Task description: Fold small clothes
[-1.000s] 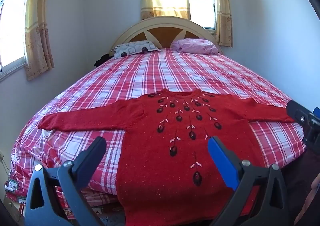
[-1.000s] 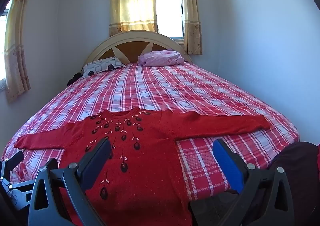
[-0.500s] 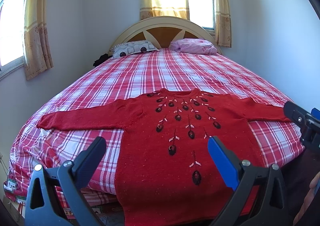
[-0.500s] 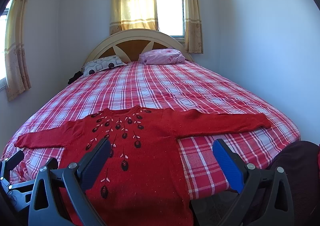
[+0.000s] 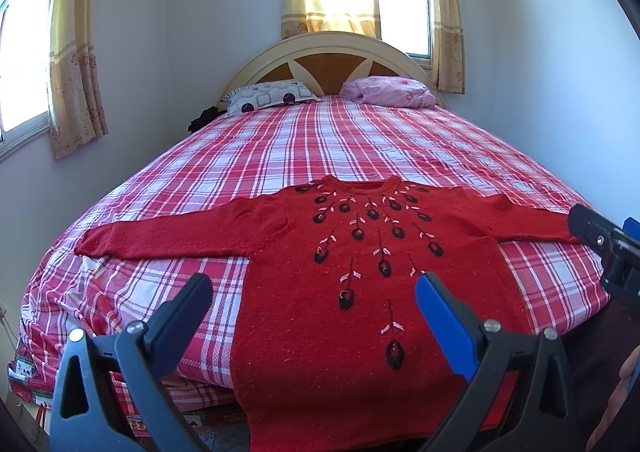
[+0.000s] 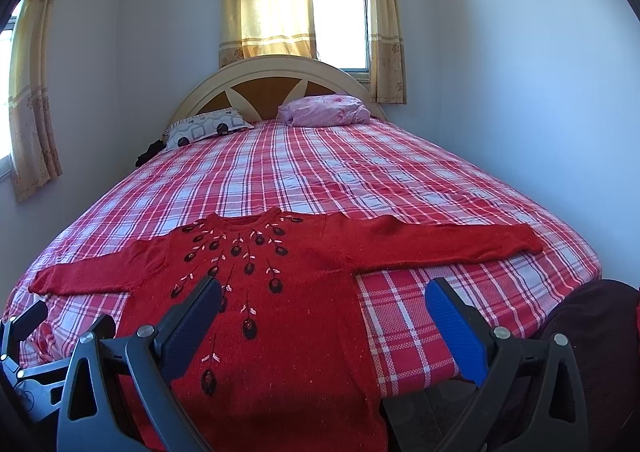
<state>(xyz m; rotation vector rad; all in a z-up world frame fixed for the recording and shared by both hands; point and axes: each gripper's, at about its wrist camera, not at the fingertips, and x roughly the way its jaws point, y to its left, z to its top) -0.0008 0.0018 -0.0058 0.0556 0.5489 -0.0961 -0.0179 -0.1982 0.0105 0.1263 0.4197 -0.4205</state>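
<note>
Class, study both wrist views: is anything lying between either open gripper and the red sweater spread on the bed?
Nothing visible. The red sweater lies flat on the plaid bedspread, sleeves out, directly ahead of the left gripper and right gripper. Both are open and hold nothing. The pillows sit far off by the headboard.

The bed wears a red and white checked sheet. A red sweater lies flat near the foot, sleeves spread wide, its hem hanging over the edge. At the headboard rest a patterned pillow and a pink pillow.
</note>
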